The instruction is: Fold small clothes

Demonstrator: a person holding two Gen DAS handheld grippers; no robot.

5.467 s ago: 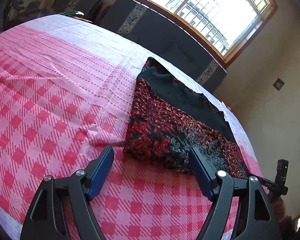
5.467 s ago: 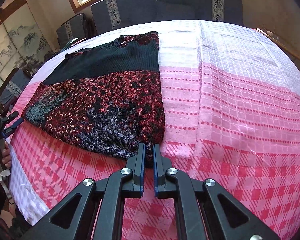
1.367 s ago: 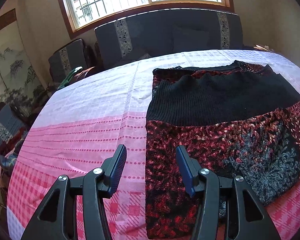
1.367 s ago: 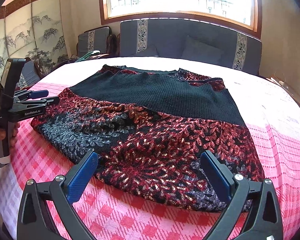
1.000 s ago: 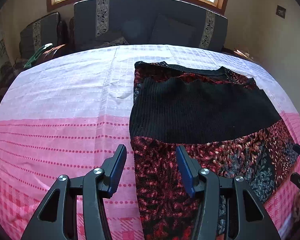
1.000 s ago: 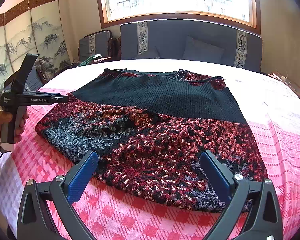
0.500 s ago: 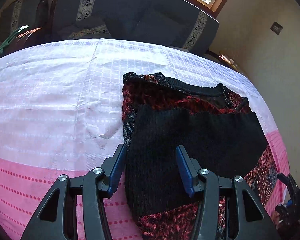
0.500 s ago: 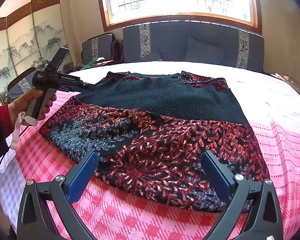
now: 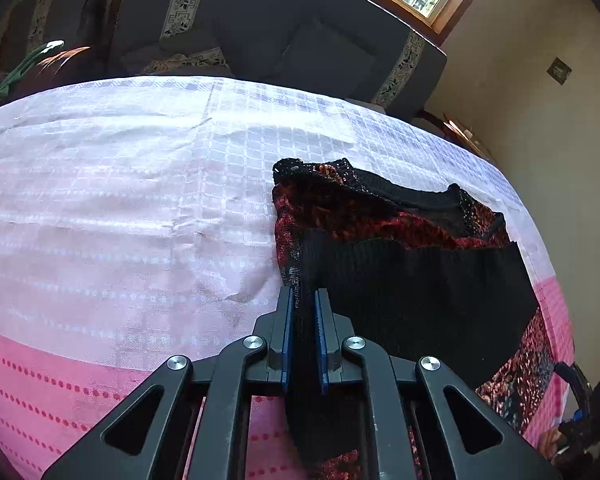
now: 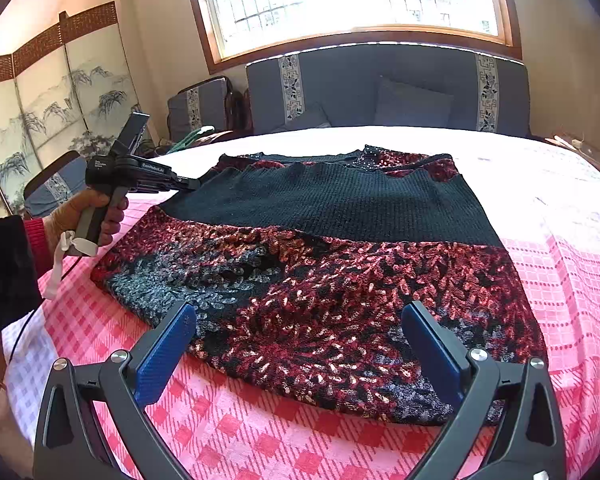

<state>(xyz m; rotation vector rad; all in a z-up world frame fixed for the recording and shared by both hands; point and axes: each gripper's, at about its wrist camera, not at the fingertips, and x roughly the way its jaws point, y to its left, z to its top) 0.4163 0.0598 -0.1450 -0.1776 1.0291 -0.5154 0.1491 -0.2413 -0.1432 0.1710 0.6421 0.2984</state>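
Observation:
A red, grey and black patterned sweater (image 10: 340, 264) lies flat on the table, with a black ribbed band (image 9: 420, 284) folded across its far half. At the left edge of that band, my left gripper (image 9: 302, 294) has its jaws closing, and the black knit fills the narrow gap between the blue pads. The right wrist view shows the same left gripper (image 10: 188, 184), held in a hand (image 10: 80, 212), touching the band's left corner. My right gripper (image 10: 297, 308) stands open just above the sweater's near hem, nothing pressed between its fingers.
A pink and white checked tablecloth (image 9: 100, 220) covers the round table (image 10: 260, 440). Behind the table stands a dark blue sofa (image 10: 380, 88) under a bright window. A painted folding screen (image 10: 40, 120) and a chair stand at the left.
My left gripper has travelled along the sweater's left side up to the black band, and its jaws have come together on the band's edge. The right gripper has stayed open in place.

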